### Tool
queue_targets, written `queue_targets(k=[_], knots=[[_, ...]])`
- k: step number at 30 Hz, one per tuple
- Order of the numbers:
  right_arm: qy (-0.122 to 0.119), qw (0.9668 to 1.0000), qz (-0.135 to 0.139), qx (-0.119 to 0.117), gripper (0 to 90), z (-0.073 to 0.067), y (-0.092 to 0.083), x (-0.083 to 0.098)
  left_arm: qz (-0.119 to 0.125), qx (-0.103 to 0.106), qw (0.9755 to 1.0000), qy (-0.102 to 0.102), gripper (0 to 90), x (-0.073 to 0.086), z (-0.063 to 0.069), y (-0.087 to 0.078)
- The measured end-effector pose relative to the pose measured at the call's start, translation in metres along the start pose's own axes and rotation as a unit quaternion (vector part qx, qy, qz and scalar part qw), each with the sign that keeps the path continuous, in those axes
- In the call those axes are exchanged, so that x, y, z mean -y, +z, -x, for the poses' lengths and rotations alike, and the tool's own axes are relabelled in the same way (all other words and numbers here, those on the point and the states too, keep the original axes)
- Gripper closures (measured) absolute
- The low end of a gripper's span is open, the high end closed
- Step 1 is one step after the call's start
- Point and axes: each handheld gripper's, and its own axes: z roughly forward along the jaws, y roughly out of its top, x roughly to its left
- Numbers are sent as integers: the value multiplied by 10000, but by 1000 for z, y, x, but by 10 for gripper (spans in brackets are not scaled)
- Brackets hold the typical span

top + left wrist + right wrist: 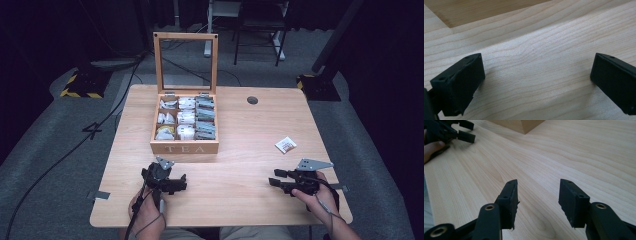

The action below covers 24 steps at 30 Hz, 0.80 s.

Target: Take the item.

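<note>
1. Pale wood is the table [240, 175] under both of your grippers, and from the high view a wooden tea box [184, 131] stands on it ahead of you, toward the left of centre, with "TEA" on its front wall.
2. The box lid [185, 64] stands upright at the back, a wooden frame you can see through; the compartments inside hold rows of tea bags in white, yellow and grey-blue wrappers.
3. One loose tea sachet [285, 145] lies flat on the table to the right of the box, well apart from it and just ahead of your right gripper [279, 178].
4. Your left gripper [179, 183] rests low near the front edge, in front of the box, its jaws pointing right.
5. The left gripper view adds what the high view cannot: your left gripper [537, 80] has its jaws spread wide with bare table grain between them, and a corner of the box [486, 10] crosses the top.
6. The right gripper view shows your right gripper [537, 200] parted about halfway and holding nothing. Farther off at top left it catches your other gripper [465, 131] beside a thumb, plus a box corner [520, 125].
7. Your right gripper's jaws point left in the high view, toward the left one, the two well apart.
</note>
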Motion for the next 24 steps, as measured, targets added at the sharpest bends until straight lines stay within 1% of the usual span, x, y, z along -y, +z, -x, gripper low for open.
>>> queue_targets(k=[4,6,9,12,14,16,17,18,19,21,22,24], knots=[[-177,9996,-172,96,491,-2,10,4,5,3,10000,-1,0,0,0,0],[-324,9989,-270,181,480,-5,13,6,5,1,10000,-2,0,0,0,0],[-540,9973,-385,323,457,-8,18,7,5,1,10000,-1,0,0,0,0],[-695,9956,-473,420,421,-9,20,8,1,0,10000,-1,0,0,0,0],[-753,9947,-540,449,398,-9,22,10,1,0,10000,-2,0,0,0,0],[-790,9937,-665,439,342,-9,25,11,4,4,10000,-1,0,0,0,0],[-848,9935,-604,468,299,-9,27,13,1,-1,10000,-1,0,0,0,0],[-903,9930,-600,476,275,-10,29,13,2,0,10000,-1,0,0,0,0],[-978,9920,-642,480,242,-11,30,12,5,4,10000,-1,0,0,0,0],[-1017,9913,-692,476,174,-12,32,12,6,1,10000,-1,0,0,0,0],[-1034,9910,-721,452,152,-12,33,12,3,0,10000,-1,0,0,0,0],[-1039,9908,-743,458,145,-13,34,11,3,-1,10000,-1,0,0,0,0]])
